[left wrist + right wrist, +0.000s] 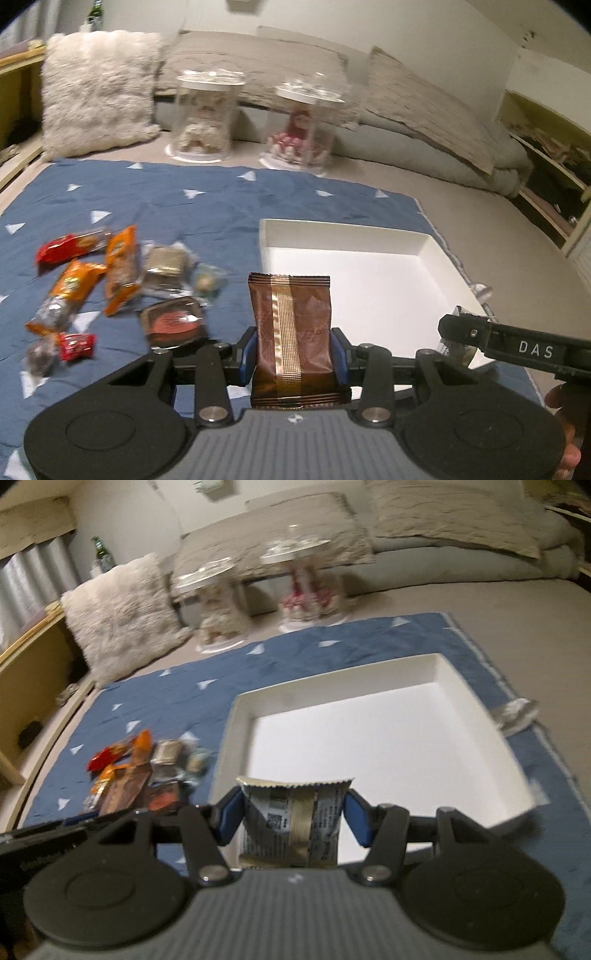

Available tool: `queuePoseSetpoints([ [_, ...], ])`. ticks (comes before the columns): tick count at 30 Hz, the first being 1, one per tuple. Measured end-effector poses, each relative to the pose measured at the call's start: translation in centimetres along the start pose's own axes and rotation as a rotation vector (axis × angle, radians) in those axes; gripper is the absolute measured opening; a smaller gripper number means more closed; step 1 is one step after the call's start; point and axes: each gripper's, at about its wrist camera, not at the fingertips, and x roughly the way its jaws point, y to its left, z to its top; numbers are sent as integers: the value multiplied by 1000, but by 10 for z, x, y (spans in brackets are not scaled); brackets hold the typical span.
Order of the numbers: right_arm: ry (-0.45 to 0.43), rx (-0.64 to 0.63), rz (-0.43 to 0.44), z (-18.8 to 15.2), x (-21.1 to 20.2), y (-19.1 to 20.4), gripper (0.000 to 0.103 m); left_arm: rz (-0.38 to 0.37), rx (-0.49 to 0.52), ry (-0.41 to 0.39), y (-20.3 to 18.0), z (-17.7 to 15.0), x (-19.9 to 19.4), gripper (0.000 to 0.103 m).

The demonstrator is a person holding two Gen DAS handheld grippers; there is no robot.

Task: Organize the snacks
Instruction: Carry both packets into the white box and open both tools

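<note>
Blue cloth (pixel 221 206) w/ white triangles covers the bed; 2 clear jars (pixel 207 114) stand at 12 o'clock by the pillows. White tray (pixel 436 243) lies at 2 o'clock in the left wrist view, dead ahead in the right. Loose snack pile (pixel 110 280) sits at 9 o'clock, just beside the tray. Left gripper (pixel 293 356) is clamped on a brown packet (pixel 291 332), upright. Right gripper (pixel 293 819) is clamped on a silver packet (pixel 291 819) over the tray's near edge.
</note>
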Motion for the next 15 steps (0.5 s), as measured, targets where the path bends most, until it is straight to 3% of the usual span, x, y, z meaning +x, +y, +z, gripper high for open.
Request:
queuePoseSetpoints([
  [15, -28, 9, -124, 25, -5, -89, 64, -88, 53, 42, -91, 10, 53, 42],
])
